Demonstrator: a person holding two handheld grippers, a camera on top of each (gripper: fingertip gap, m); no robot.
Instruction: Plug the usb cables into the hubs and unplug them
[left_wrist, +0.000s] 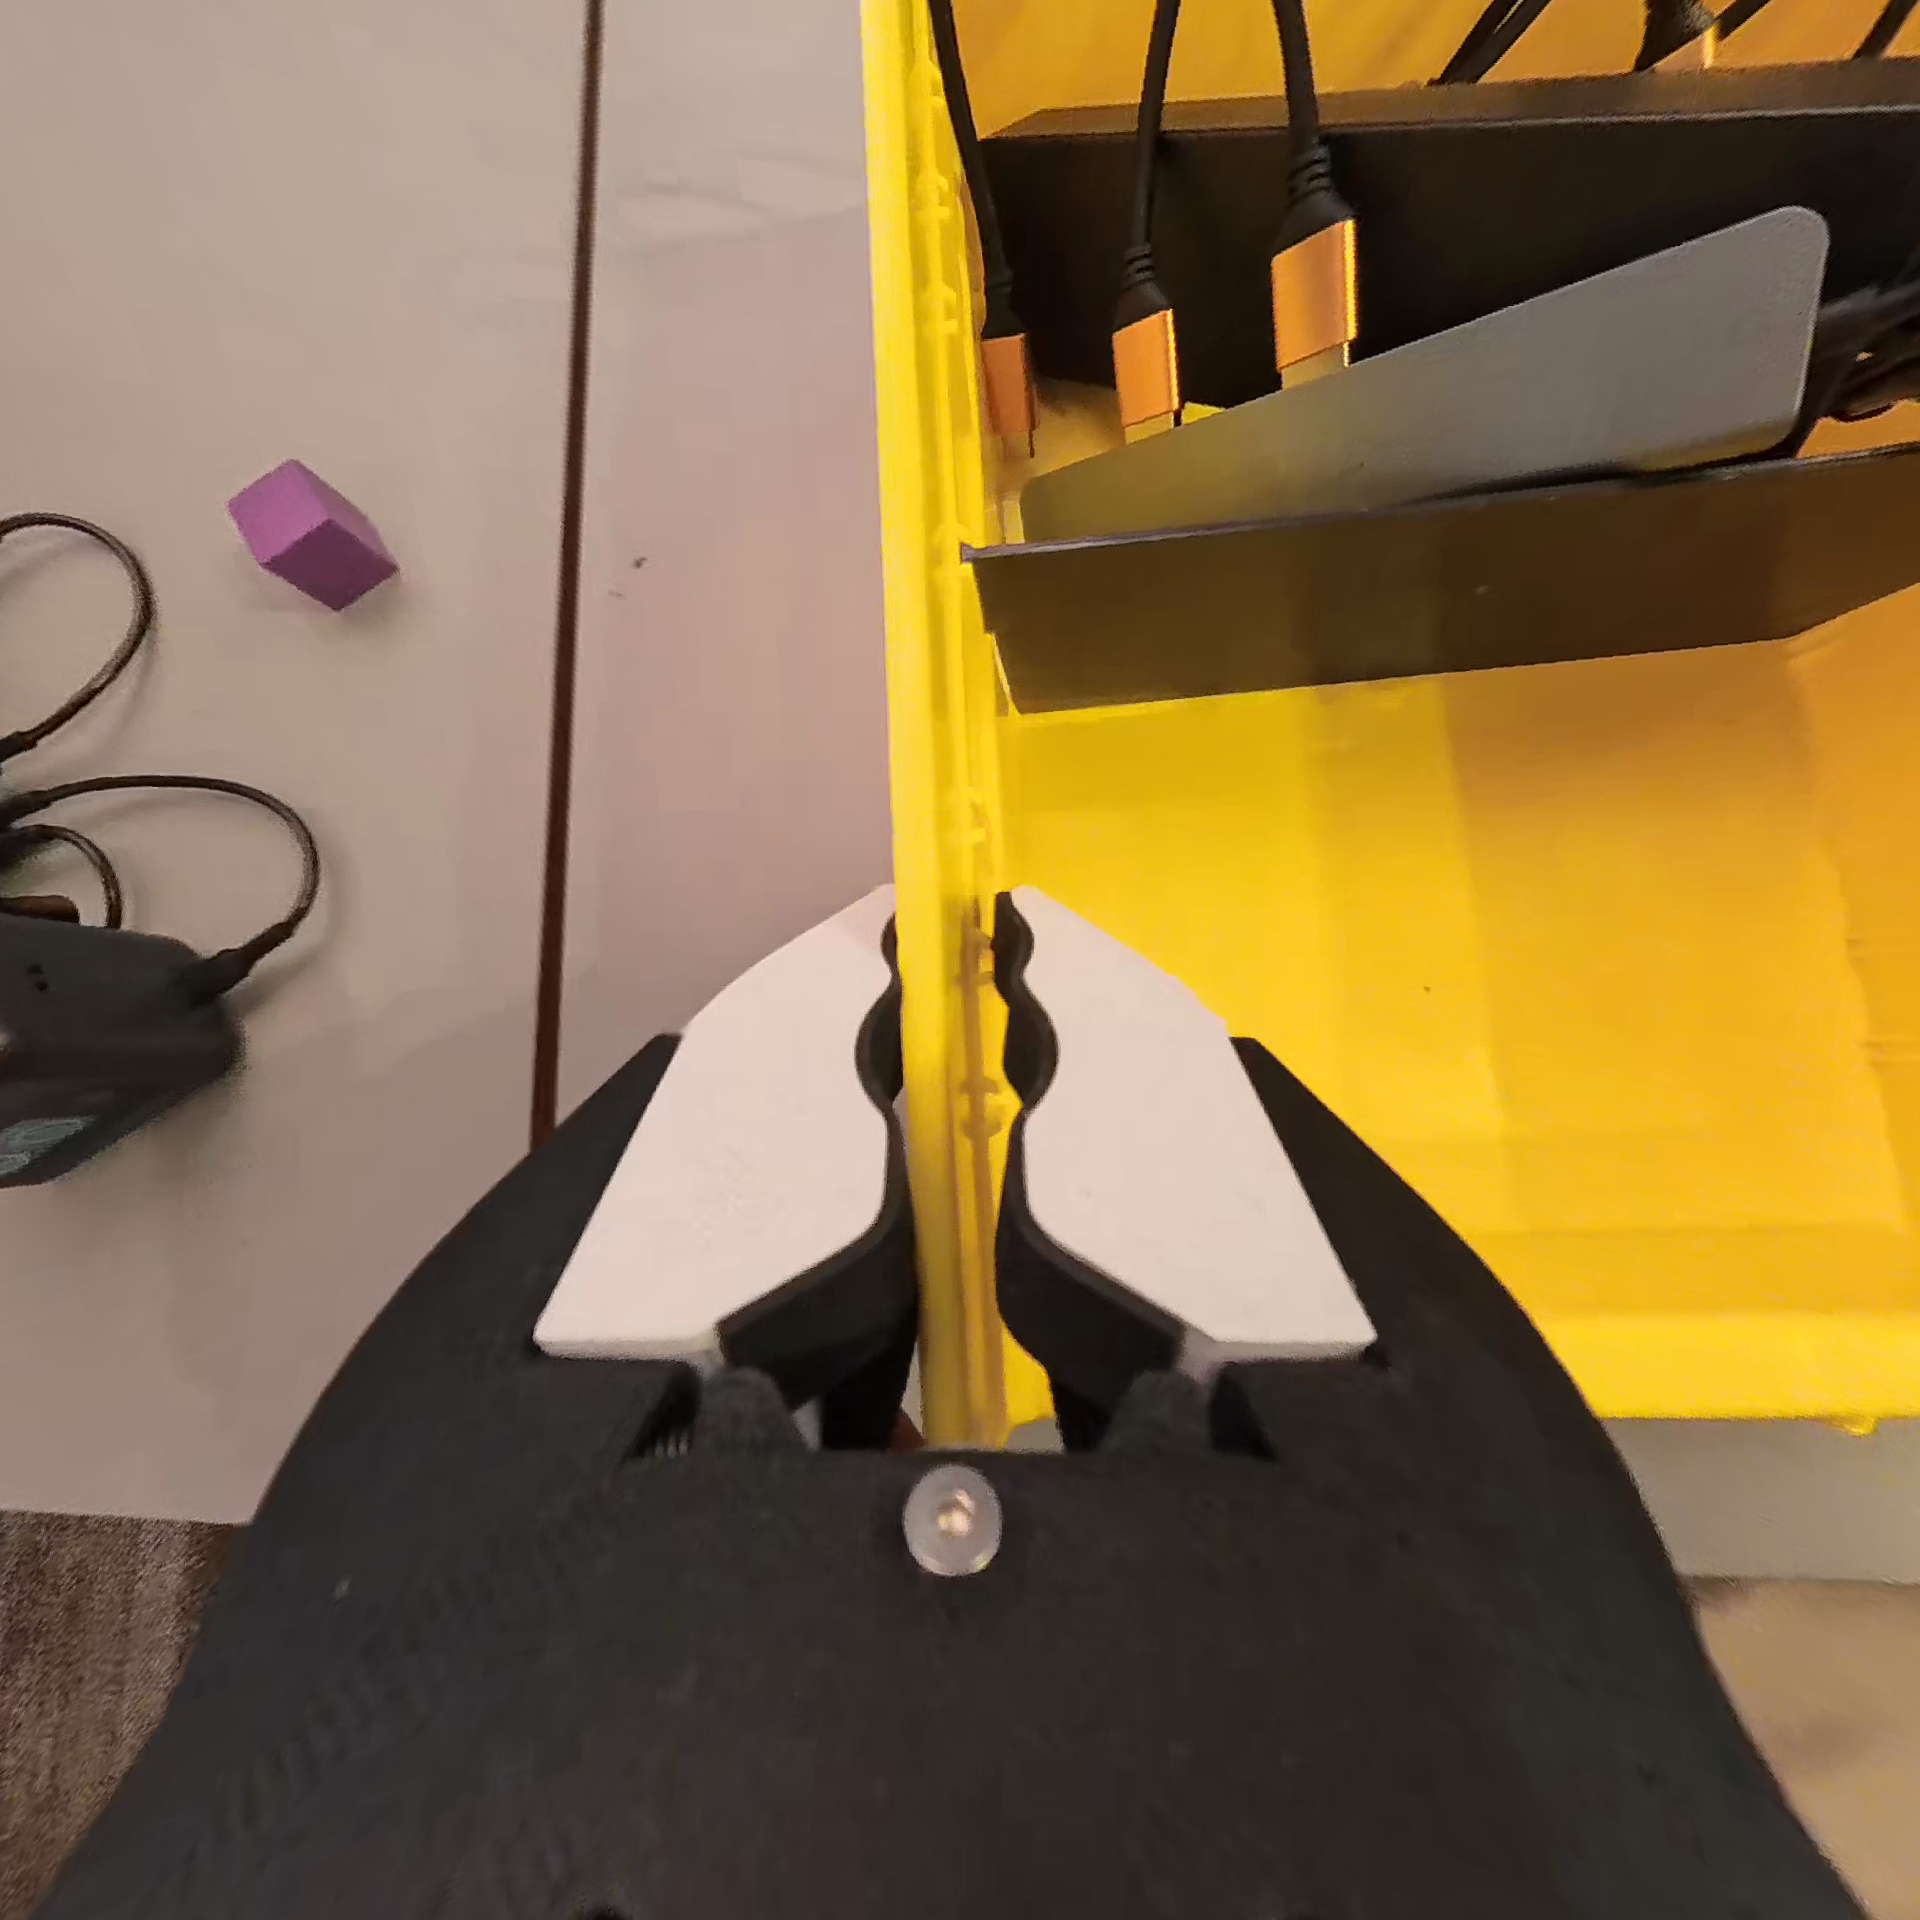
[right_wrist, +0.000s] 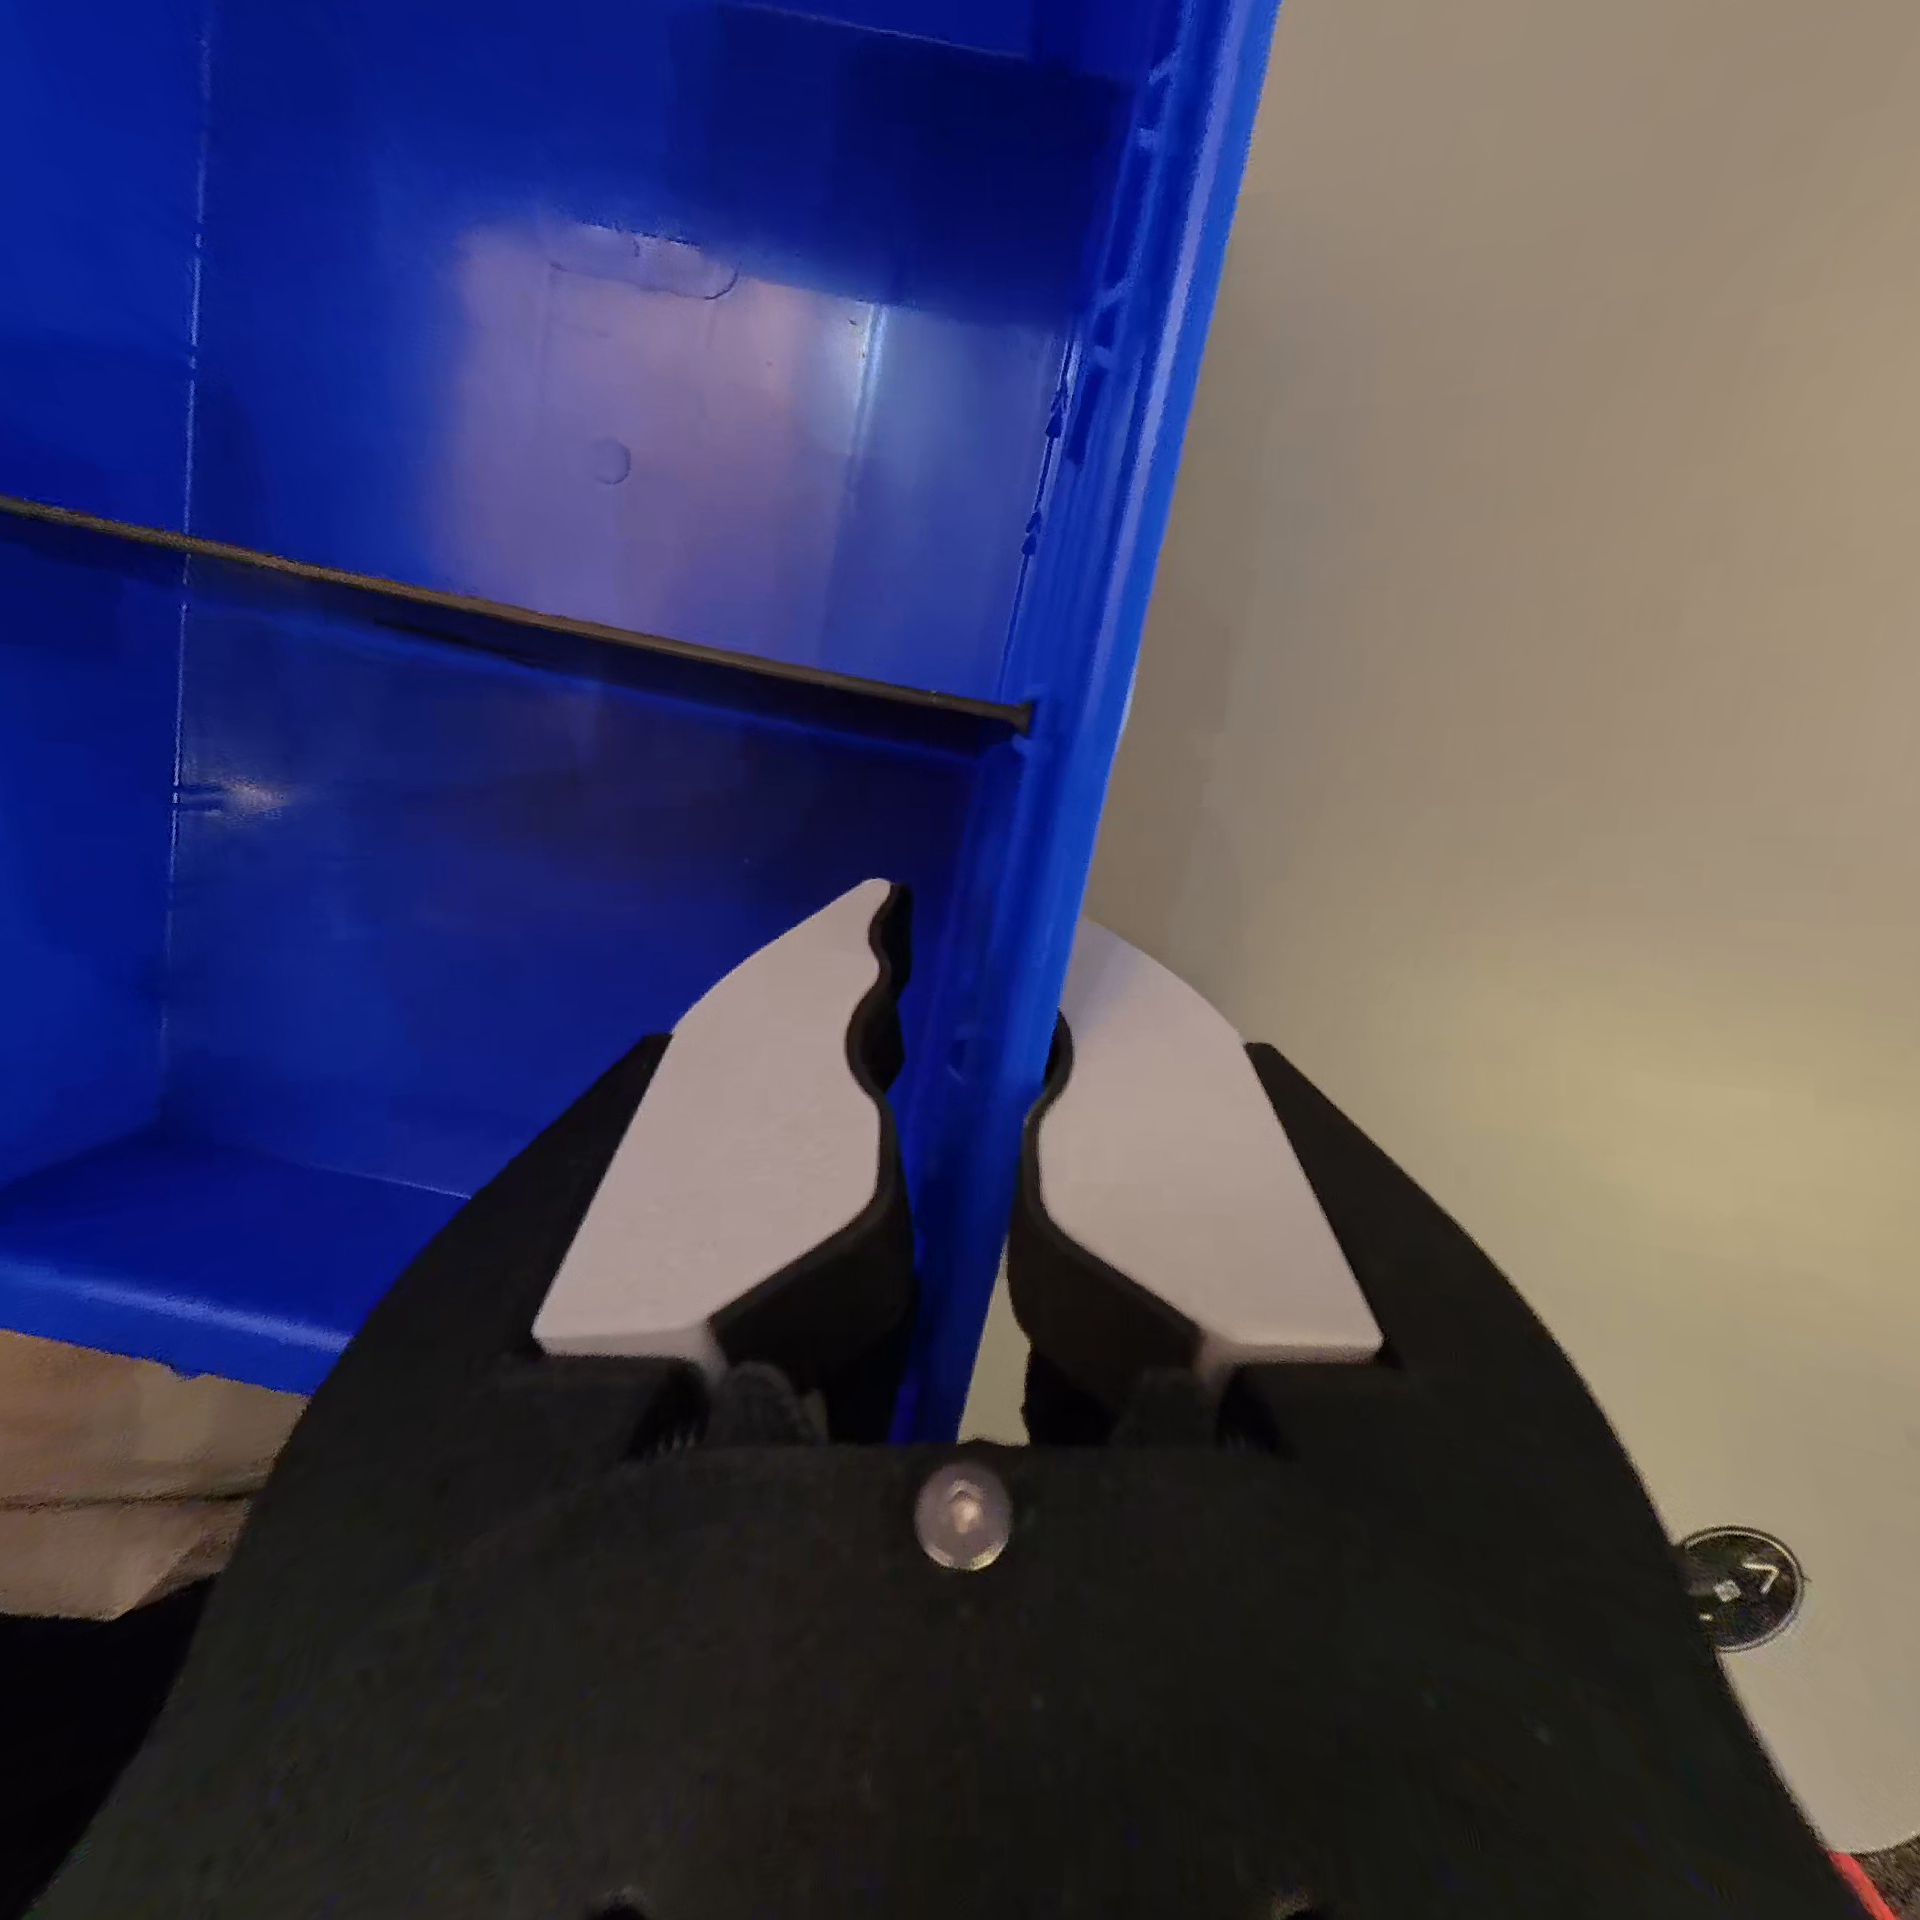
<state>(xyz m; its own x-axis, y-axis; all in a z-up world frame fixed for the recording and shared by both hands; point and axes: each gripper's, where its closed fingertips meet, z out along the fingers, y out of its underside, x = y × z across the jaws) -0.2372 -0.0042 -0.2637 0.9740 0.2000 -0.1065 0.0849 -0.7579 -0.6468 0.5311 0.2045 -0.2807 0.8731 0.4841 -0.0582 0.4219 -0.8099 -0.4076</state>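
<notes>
Three usb cables (left_wrist: 1143, 343) plugged into grey hub (left_wrist: 1455, 405), 1 o'clock inside yellow bin (left_wrist: 1455, 987). Left gripper (left_wrist: 951, 935) clamped on yellow bin's wall; right gripper (right_wrist: 971, 935) clamped on blue bin (right_wrist: 520, 883) wall. Purple block (left_wrist: 310, 533) on desk (left_wrist: 416, 260), 10 o'clock.

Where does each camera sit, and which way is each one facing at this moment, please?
Left wrist view: on the left gripper, looking along its fingers at the yellow bin; its fingers clamp the bin's left wall. Inside are a grey hub with three plugs; a purple block lies outside on the table.
Right wrist view: on the right gripper, looking along its fingers into the blue bin; its fingers straddle the bin's right wall.
Shared: nothing certain beyond a light table; each gripper grips a bin wall.
</notes>
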